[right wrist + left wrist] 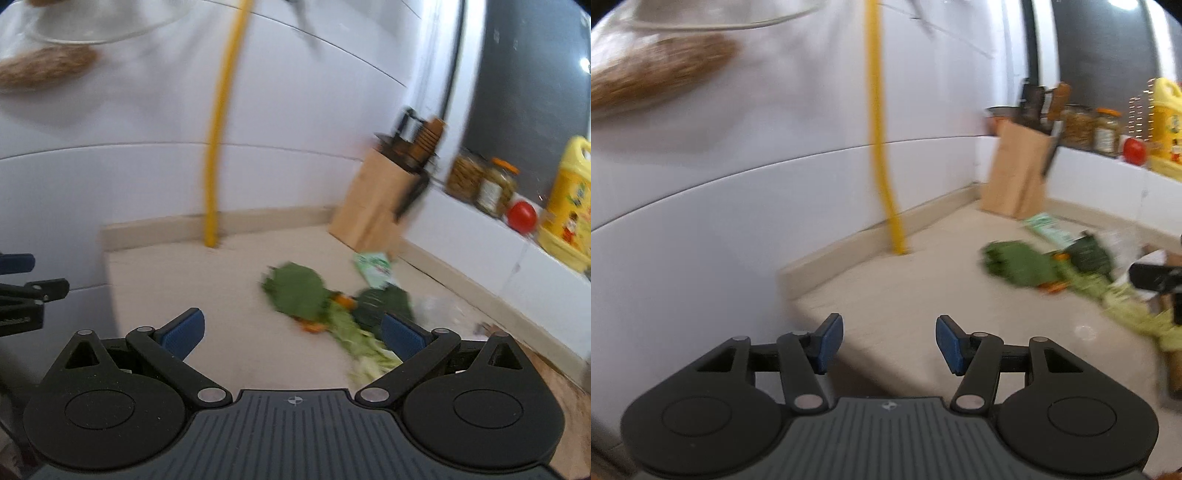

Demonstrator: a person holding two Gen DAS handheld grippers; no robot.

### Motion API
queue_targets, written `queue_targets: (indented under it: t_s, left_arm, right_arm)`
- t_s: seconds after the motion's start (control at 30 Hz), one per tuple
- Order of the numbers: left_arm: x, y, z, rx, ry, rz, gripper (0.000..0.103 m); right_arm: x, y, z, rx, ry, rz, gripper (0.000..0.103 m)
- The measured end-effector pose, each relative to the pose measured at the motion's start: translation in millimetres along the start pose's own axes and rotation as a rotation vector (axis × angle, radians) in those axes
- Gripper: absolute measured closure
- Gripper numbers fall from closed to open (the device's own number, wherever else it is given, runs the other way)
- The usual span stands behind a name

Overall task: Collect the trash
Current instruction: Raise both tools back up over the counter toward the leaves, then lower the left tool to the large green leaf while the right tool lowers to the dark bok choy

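Left wrist view looks along the left gripper [889, 341], whose blue-padded fingers [829, 341] stand partly spread with nothing between them, above a bare stretch of the beige tabletop [923, 295]. Off to the right on that tabletop lies the trash: a heap of green vegetable scraps [1023, 264] with orange bits mixed in and pale leafy stalks trailing toward the right edge, and just behind it a green-and-white wrapper [1047, 227] lying flat. A wooden knife block [1015, 173] stands in the corner beyond the wrapper, near the white wall, and a yellow pipe [882, 147] runs down the wall to the tabletop. On a white ledge at the far right are glass jars [1106, 131], a red tomato [1134, 150] and a yellow bottle [1165, 122]. The right wrist view shows the right gripper [293, 330] with its fingers [184, 330] spread wide and empty; the vegetable scraps [299, 291] lie on the tabletop [184, 280] just ahead, between the fingers and nearer the right one, whose pad overlaps the pale stalks in the picture, though I cannot tell whether it touches them. The wrapper [373, 267] sits behind the scraps, near the foot of the knife block [376, 199]. Part of the left gripper [22, 288] shows at the left edge. Both views are blurred.
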State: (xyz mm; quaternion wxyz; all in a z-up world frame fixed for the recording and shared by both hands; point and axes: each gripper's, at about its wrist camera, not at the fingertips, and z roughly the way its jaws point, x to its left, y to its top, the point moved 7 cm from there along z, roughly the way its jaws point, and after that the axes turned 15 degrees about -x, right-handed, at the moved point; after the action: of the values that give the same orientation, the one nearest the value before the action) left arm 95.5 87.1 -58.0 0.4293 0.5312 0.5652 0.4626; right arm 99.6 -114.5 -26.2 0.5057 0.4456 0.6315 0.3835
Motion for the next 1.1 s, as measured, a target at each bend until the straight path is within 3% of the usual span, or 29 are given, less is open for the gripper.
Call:
queue_targets:
  t_s: [0.13,0.37,0.53,0.77,0.87,0.97,1.1]
  left_arm:
    - [-40.4,13.6,22.4,0.009,-0.064,-0.002,0.053]
    - [-93.8,22.7,79.5,0.100,-0.161,-0.060,0.052]
    - [-110.8,23.7,116.7,0.143,-0.170,-0.087,0.052]
    - [-128.6,17.0,160.0,0.195,-0.169,-0.097,0.052]
    - [-132.7,16.2,177.7,0.212,-0.169,-0.123,0.051]
    - [-137.6,13.5,196.0,0.243,-0.189,-0.165,0.047]
    - [-145.3,5.7,220.0,0.287,-0.190,-0.184,0.048]
  right_arm:
    - [-35.8,-4.6,10.1,-0.004,-0.051,0.020,0.000]
    - [-83.8,-16.5,36.4,0.038,-0.088,0.091,0.000]
    - [-103.5,-18.4,67.4,0.054,-0.043,0.193,0.003]
    - [-101.9,-23.4,117.1,0.068,0.034,0.188,0.004]
    - [-107.2,-32.2,140.5,0.121,0.070,0.230,0.004]
    - [-109.2,-42.3,158.2,0.181,0.129,0.296,0.011]
    - [-117.0,-56.6,177.2,0.238,0.140,0.353,0.014]
